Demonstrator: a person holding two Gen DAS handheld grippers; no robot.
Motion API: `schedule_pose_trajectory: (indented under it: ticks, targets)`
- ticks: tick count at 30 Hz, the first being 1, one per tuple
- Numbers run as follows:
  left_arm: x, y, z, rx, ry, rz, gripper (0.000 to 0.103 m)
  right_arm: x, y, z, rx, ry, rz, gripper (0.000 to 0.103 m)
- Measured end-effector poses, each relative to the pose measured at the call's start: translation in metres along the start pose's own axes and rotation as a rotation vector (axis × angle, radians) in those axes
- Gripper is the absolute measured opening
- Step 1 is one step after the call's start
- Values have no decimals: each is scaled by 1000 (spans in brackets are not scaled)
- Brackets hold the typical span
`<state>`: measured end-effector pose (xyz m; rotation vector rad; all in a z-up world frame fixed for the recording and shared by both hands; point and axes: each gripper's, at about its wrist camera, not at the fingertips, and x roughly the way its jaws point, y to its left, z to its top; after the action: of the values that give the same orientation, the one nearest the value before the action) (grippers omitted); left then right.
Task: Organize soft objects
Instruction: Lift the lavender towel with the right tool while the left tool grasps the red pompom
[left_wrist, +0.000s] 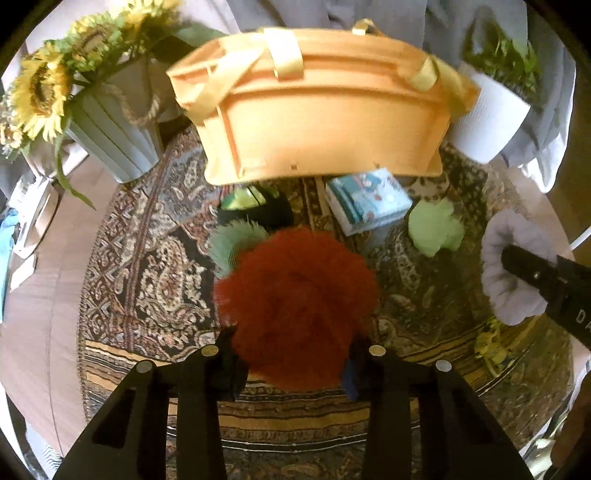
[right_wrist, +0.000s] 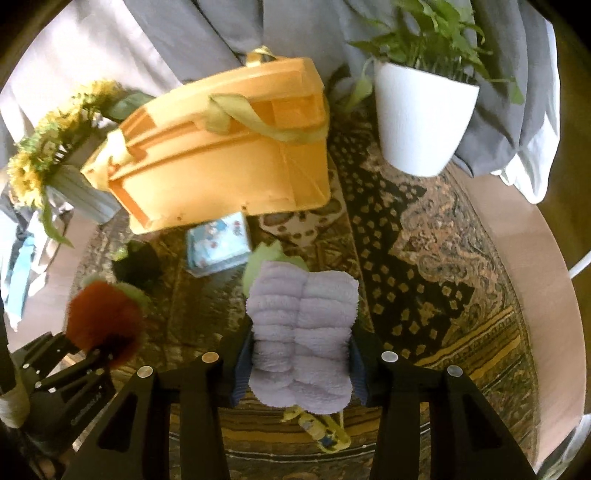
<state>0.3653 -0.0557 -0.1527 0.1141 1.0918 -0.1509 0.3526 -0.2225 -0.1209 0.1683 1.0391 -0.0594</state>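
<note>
Left wrist view puts my left gripper (left_wrist: 291, 354) low in the frame, its two fingers pressed against the sides of a fuzzy red pom-pom (left_wrist: 295, 302) that it holds up above the patterned rug (left_wrist: 147, 266). Just behind the pom-pom a teal fuzzy tuft (left_wrist: 234, 242) peeks out, though I cannot tell whether it is part of the same toy. Off to the right I see my right gripper (left_wrist: 532, 275) reaching in level from the edge, clamped on a lavender plush cloth (left_wrist: 506, 273). Right wrist view confirms it: the right gripper's fingers (right_wrist: 243, 369) squeeze the folded lavender cloth from both sides, and it stands up between them. Beneath it a small yellow toy (right_wrist: 321, 430) lies on the rug. Farther out on the rug sit a dark green and black object (left_wrist: 258, 206), a light green soft toy (left_wrist: 436, 229) and a blue printed packet (left_wrist: 369, 201), near one another but apart. Beyond them stands the orange plastic basket (left_wrist: 317, 118) with yellow ribbon handles. A pot of sunflowers (left_wrist: 110, 122) stands to its left, a white plant pot (right_wrist: 421, 118) to its right, and grey curtains (right_wrist: 184, 44) hang behind.
</note>
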Motion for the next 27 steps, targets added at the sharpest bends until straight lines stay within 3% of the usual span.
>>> schedule_pose_trajectory:
  ticks: [27]
  targets:
    - [-101, 15, 33, -32, -280, -34, 39, -77, 34, 36, -97, -227, 82, 45]
